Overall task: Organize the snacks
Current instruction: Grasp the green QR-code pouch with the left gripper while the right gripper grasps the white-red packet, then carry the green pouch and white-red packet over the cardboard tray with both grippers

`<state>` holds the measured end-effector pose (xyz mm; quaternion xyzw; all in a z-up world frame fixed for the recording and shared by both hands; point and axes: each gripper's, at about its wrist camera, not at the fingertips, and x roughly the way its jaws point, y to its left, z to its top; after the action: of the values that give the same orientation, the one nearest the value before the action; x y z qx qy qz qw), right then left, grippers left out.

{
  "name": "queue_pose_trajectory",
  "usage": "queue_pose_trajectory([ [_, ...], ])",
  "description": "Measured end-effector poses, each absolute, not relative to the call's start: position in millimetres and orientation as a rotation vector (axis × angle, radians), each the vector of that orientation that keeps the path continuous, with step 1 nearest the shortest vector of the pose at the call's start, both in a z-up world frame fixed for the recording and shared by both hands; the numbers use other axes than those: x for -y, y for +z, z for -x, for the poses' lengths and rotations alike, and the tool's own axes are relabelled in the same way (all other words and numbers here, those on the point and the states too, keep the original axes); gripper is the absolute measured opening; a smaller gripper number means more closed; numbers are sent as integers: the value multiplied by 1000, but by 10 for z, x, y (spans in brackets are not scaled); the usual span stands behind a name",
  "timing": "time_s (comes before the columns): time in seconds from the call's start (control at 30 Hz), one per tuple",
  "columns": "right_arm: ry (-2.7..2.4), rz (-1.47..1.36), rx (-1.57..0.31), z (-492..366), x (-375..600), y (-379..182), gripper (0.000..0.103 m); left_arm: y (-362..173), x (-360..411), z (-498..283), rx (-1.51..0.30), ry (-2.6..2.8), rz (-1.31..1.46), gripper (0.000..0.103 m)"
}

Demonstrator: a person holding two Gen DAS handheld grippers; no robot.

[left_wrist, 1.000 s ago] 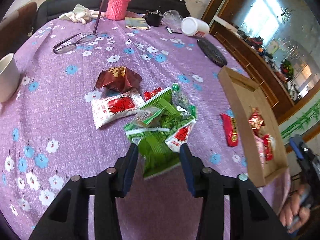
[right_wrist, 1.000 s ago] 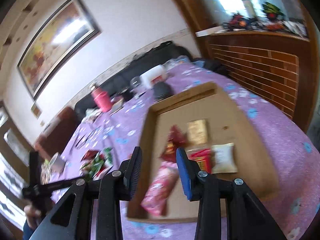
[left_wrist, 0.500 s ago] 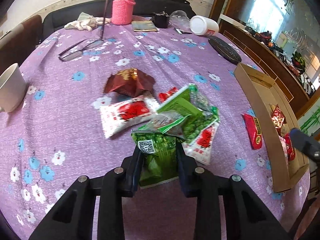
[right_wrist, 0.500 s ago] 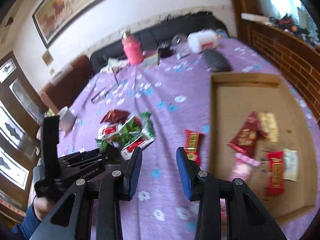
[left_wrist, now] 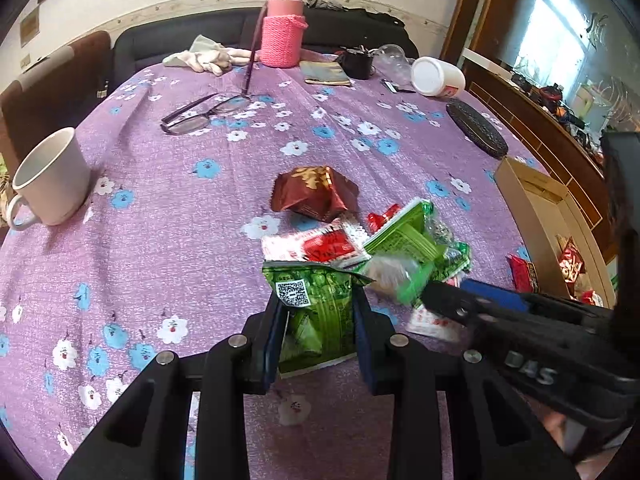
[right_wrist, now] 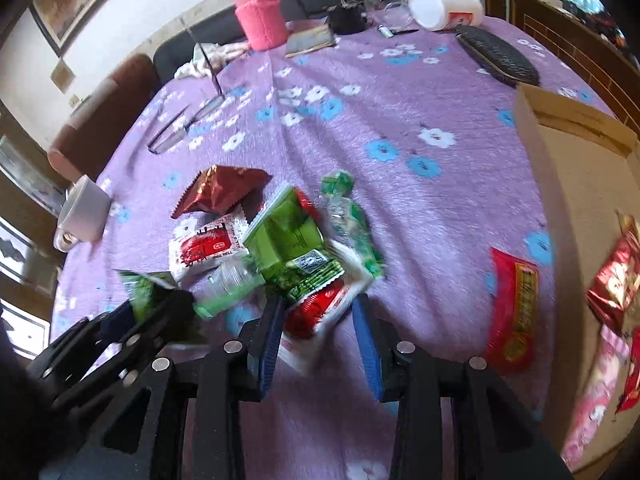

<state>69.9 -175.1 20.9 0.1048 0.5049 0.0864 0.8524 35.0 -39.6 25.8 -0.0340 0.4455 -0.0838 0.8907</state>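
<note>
The left gripper (left_wrist: 318, 330) is clamped on a green snack packet (left_wrist: 316, 312) at the near edge of the snack pile (right_wrist: 280, 240) on the purple floral tablecloth (left_wrist: 160, 240). The right gripper (right_wrist: 318, 334) hovers with its jaws narrowly parted around a red-and-white sachet (right_wrist: 320, 312), not pressing it. The cardboard tray (right_wrist: 580, 168) lies at the right, holding a few snacks.

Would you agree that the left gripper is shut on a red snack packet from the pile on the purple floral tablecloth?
Not quite: the packet is green, not red. The left wrist view shows the left gripper shut on a green snack packet with a QR code, at the pile on the purple floral tablecloth.
</note>
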Motion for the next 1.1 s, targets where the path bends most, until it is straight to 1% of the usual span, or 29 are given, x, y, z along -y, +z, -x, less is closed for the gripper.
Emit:
queue_pose_trajectory([
  [0.13, 174, -68, -1030, -652, 1602, 203, 39, 285, 336, -344, -909, -151, 78, 30],
  [0.2, 172, -29, -1009, -579, 1631, 206, 28, 288, 323, -337, -908, -155, 88, 30],
  [0.3, 171, -52, -965, -466, 1760, 199, 24, 289, 339, -334, -906, -170, 93, 30],
  [0.43, 181, -125, -887, -349, 1933, 201, 24, 311, 408, -307, -883, -198, 84, 30],
  [0.67, 194, -200, -698, -192, 2141, 470, 24, 379, 525, -241, -822, -261, 62, 30],
  [0.8, 231, -237, -679, -189, 2145, 507, 24, 412, 622, -186, -784, -285, 23, 30],
  [1.1, 249, -201, -660, -176, 2075, 508, 24, 378, 761, -176, -742, -252, -77, 30],
])
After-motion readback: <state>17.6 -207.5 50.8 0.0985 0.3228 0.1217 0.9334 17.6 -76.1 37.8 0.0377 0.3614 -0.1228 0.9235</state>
